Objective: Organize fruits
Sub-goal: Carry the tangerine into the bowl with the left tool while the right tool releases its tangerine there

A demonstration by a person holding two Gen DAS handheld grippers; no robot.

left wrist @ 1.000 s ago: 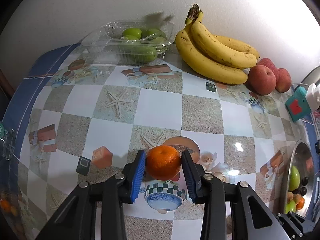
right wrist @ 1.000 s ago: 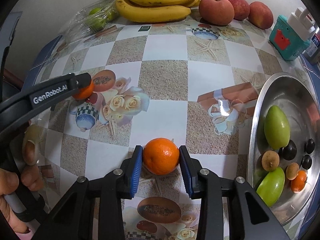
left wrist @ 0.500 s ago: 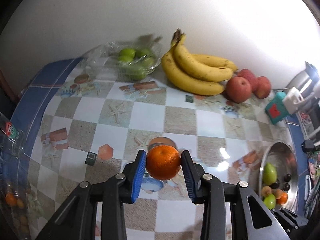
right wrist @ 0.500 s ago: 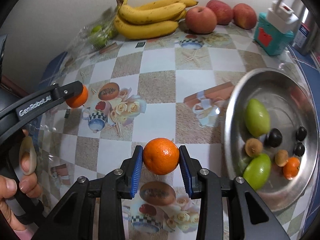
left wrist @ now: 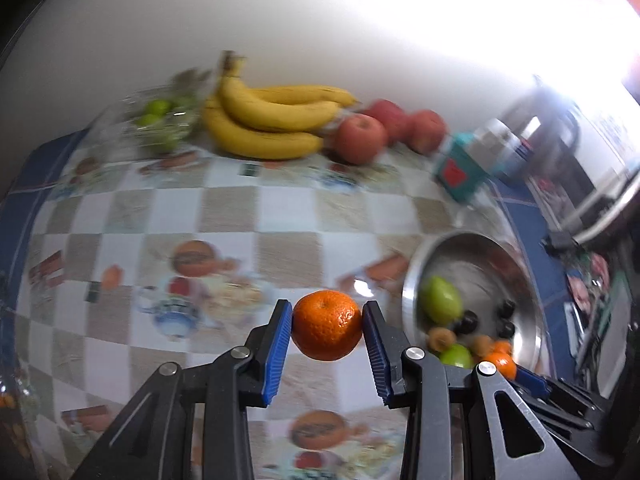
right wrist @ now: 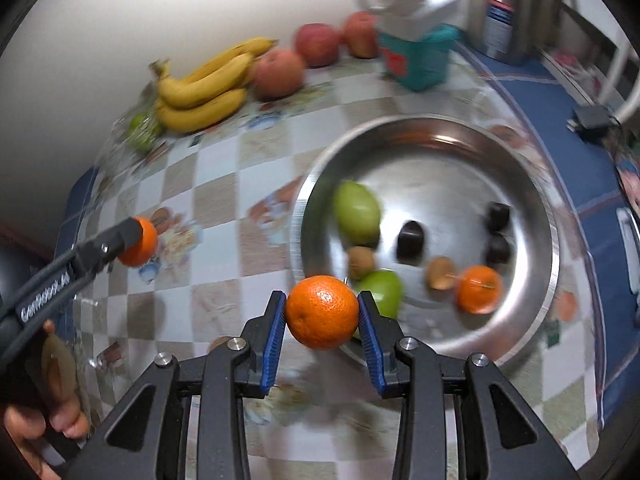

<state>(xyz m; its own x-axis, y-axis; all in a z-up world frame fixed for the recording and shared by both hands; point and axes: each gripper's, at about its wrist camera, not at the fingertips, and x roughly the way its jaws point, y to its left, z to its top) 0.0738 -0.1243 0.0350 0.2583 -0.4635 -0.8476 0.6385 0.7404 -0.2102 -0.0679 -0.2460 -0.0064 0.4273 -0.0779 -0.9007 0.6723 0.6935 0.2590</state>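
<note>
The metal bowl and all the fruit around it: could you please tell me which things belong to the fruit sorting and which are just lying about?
In the job:
left gripper holding an orange
right gripper holding an orange
metal bowl
bananas
apples

Lying about:
teal box
kettle
</note>
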